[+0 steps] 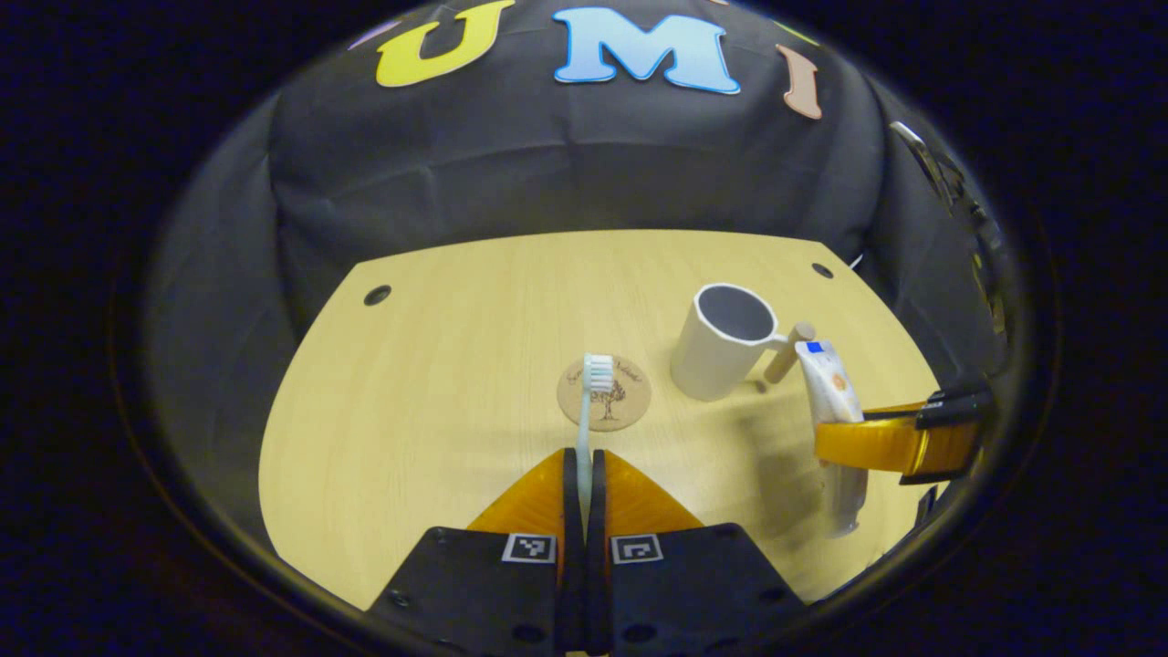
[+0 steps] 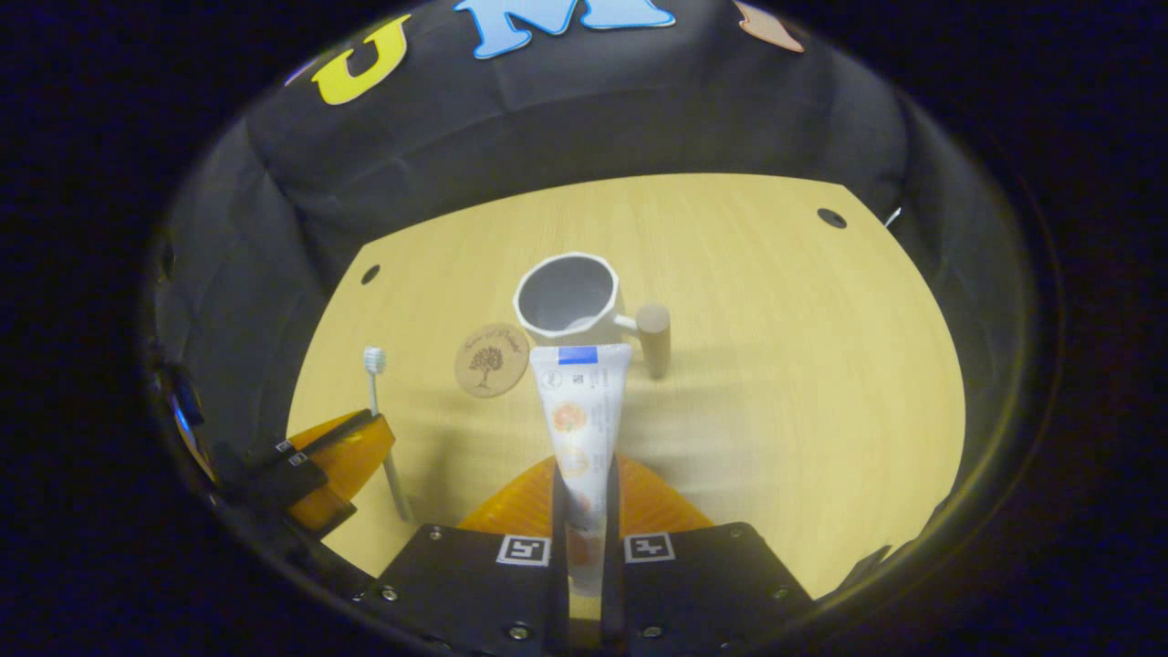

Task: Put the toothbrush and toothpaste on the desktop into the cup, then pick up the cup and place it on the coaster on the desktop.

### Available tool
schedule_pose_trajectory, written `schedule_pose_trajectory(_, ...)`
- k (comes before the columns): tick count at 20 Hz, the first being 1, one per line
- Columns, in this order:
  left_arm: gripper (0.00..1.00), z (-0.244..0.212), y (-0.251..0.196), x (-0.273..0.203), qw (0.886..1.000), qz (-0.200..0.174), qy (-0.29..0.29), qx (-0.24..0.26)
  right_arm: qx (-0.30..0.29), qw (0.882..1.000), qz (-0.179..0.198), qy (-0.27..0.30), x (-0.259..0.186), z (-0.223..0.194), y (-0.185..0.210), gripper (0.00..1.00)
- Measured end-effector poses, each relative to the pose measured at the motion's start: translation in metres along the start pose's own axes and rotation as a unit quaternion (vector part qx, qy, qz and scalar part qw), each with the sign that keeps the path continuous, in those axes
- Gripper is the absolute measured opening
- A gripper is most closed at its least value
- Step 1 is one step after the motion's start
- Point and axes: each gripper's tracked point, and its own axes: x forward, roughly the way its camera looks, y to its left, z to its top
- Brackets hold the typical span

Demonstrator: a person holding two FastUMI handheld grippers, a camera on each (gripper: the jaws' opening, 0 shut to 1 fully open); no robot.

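In the left gripper view, my left gripper (image 1: 584, 470) is clamping the toothbrush (image 1: 589, 415) between both fingers, which are sitting almost closed on its thin handle. The brush is standing upright out of the fingertips, its white and pale blue bristle head at the top and overlapping the coaster (image 1: 604, 393) in the picture. The coaster, a round cork disc with a dark tree print, is lying flat near the middle of the wooden desktop (image 1: 429, 401).

The white cup (image 1: 724, 342) is standing upright to the right of the coaster, apart from it, its mouth open and showing nothing inside. Its round wooden handle is pointing right, toward the other tool.

In the right gripper view, my right gripper (image 2: 584, 479) is gripping the toothpaste (image 2: 580, 415) with both fingers pressing its lower body. The tube is pointing up and forward, its flat crimped end with a blue band uppermost, appearing just below the rim of the cup (image 2: 568, 297). I cannot tell how high above the desktop it is hanging.

Cross-checking: the left gripper view is showing the right gripper (image 1: 899, 443) at the right edge, holding the tube (image 1: 835, 406) upright just beside the cup handle. The right gripper view is showing the left gripper (image 2: 333, 456) at the lower left, with the brush (image 2: 376, 383) rising from it, left of the coaster (image 2: 492, 359).
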Motion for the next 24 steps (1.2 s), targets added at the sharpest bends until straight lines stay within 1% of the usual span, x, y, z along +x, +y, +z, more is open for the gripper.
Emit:
schedule_pose_trajectory(3, 0.08, 0.021, 0.005, -0.022, 0.999, -0.007, -0.034, 0.012, 0.001, 0.999, 0.011, -0.049, -0.005, 0.041, 0.005, 0.15)
schedule_pose_trajectory(4, 0.08, 0.025, -0.002, -0.023, 0.999, -0.009, -0.042, 0.014, 0.002, 0.998, 0.015, -0.065, -0.006, 0.057, 0.008, 0.13)
schedule_pose_trajectory(5, 0.08, 0.032, -0.004, -0.025, 0.999, -0.011, -0.050, 0.016, 0.003, 0.997, 0.017, -0.080, -0.006, 0.071, 0.010, 0.15)
schedule_pose_trajectory(9, 0.07, 0.049, -0.006, -0.032, 0.997, -0.014, -0.076, 0.032, 0.005, 0.991, 0.028, -0.132, -0.006, 0.123, 0.016, 0.14)
schedule_pose_trajectory(11, 0.07, 0.054, -0.010, -0.030, 0.996, -0.019, -0.078, 0.043, 0.013, 0.988, 0.033, -0.149, 0.001, 0.145, 0.019, 0.15)
schedule_pose_trajectory(15, 0.08, 0.062, -0.013, -0.028, 0.995, -0.017, -0.078, 0.053, 0.034, 0.986, 0.044, -0.159, 0.020, 0.168, 0.022, 0.14)
schedule_pose_trajectory(18, 0.08, 0.069, -0.011, -0.026, 0.995, -0.012, -0.083, 0.062, 0.048, 0.985, 0.046, -0.161, 0.036, 0.174, 0.016, 0.15)
schedule_pose_trajectory(24, 0.08, 0.067, -0.009, -0.026, 0.995, -0.006, -0.081, 0.057, 0.046, 0.983, 0.047, -0.172, 0.061, 0.185, 0.013, 0.15)
